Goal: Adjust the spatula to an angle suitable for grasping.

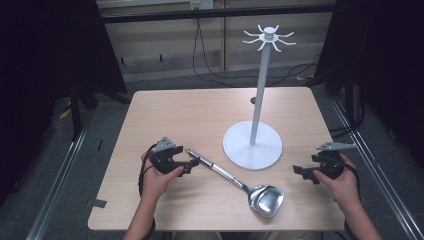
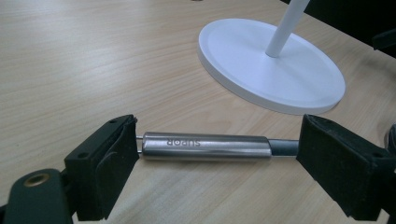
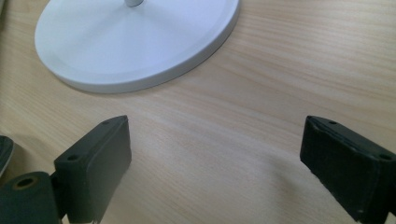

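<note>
Left hand: enters from the bottom of the high view and holds the left gripper (image 1: 187,165) low over the left half of the counter (image 1: 165,115).
Left gripper: its jaws stand wide apart, pointing toward the middle of the counter; in the left gripper view (image 2: 217,154) the handle end of the ladle lies lengthwise across the gap, one end just at the left jaw, the dark neck reaching toward the right jaw. Neither pad presses on it.
Ladle: a steel ladle (image 1: 235,180) lies flat on the wood, handle toward the left gripper, shiny bowl (image 1: 267,200) toward the person, near the front edge. The polished handle (image 2: 205,145) carries engraved lettering.
Stand: a white hook stand (image 1: 253,142) sits upright right of centre, its round base (image 2: 275,65) flat on the counter, a slim pole rising to a crown of hooks (image 1: 269,37). The ladle's handle passes just in front of the base, apart from it.
Right gripper: held by the right hand at the counter's right edge (image 1: 302,172), jaws spread with bare wood between them in the right gripper view (image 3: 215,163); the stand's base (image 3: 135,42) lies just ahead.
</note>
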Demonstrator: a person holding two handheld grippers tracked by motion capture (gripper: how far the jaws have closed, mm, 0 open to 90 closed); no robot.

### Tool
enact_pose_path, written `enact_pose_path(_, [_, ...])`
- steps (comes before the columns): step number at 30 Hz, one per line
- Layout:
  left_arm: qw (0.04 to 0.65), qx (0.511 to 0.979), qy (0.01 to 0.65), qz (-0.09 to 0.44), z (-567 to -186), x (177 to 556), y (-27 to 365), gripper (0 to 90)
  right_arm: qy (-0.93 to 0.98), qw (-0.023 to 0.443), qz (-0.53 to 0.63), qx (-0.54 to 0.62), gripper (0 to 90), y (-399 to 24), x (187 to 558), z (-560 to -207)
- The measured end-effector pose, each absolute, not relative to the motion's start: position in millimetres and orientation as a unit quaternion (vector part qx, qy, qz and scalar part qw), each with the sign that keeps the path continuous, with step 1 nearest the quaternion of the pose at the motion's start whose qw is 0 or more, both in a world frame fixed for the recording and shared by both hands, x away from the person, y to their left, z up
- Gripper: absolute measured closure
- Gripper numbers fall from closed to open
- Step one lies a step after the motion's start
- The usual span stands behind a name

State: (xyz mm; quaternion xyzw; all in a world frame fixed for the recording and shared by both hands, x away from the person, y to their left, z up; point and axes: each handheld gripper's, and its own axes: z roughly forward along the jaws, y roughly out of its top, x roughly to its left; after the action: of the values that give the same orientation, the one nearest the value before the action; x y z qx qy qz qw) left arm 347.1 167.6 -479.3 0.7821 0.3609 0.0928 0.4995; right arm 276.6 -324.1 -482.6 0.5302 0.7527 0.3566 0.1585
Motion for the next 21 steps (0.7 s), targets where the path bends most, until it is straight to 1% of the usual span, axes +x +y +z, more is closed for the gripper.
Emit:
enact_pose_path(8, [0.499,0.783,0.36,0.094,-479.3,346.6,165.9,12.5,0.768,0.15,0.355,0.512,7.9,-312.5,276.9,-478.9])
enact_pose_path(18, [0.5,0.781,0.362,0.092,-479.8,345.5,165.5,12.4,0.798,0.135,0.342,0.477,7.9,-275.6,281.3,-470.4])
enact_pose_path(21, [0.5,0.781,0.364,0.093,-479.8,345.5,165.7,12.4,0.804,0.136,0.34,0.468,7.9,-269.0,282.6,-466.9])
